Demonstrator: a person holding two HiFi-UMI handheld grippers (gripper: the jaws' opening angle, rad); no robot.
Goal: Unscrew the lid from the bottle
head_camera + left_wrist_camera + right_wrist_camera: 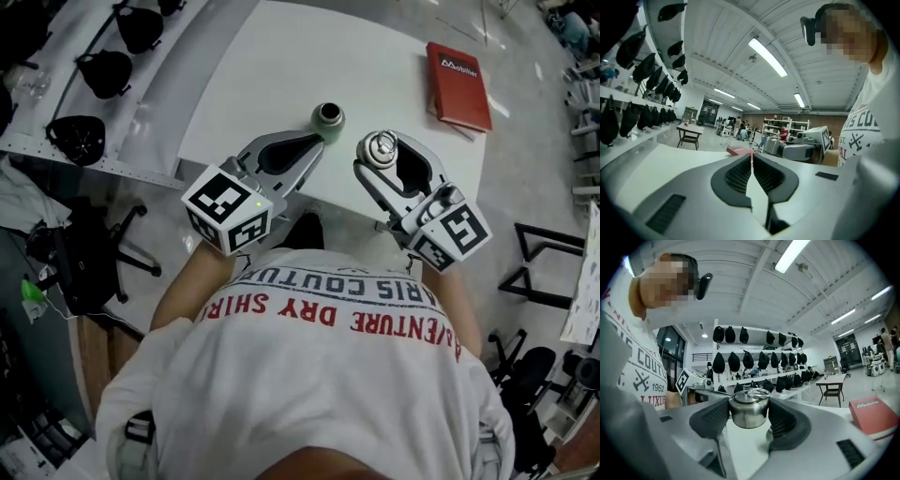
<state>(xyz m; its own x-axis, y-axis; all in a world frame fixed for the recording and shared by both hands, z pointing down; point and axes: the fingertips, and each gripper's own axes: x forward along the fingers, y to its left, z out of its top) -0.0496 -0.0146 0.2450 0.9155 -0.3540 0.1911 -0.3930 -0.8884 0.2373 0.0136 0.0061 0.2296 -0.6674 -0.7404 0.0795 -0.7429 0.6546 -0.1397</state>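
Observation:
A small green bottle (329, 116) stands upright on the white table (281, 66) with its mouth uncovered. Its steel lid (382, 147), which has a ring on top, is off the bottle and to its right. My right gripper (382, 157) is shut on that lid (749, 411), one pad on each side, just above the table. My left gripper (315, 141) is shut with nothing between its pads (740, 176). Its tip lies right beside the bottle; I cannot tell whether they touch. The bottle is hidden in the left gripper view.
A red book (458, 84) lies at the table's far right corner and also appears in the right gripper view (874, 416). Black caps (103, 70) hang on a rack left of the table. An office chair (94, 262) stands at the near left.

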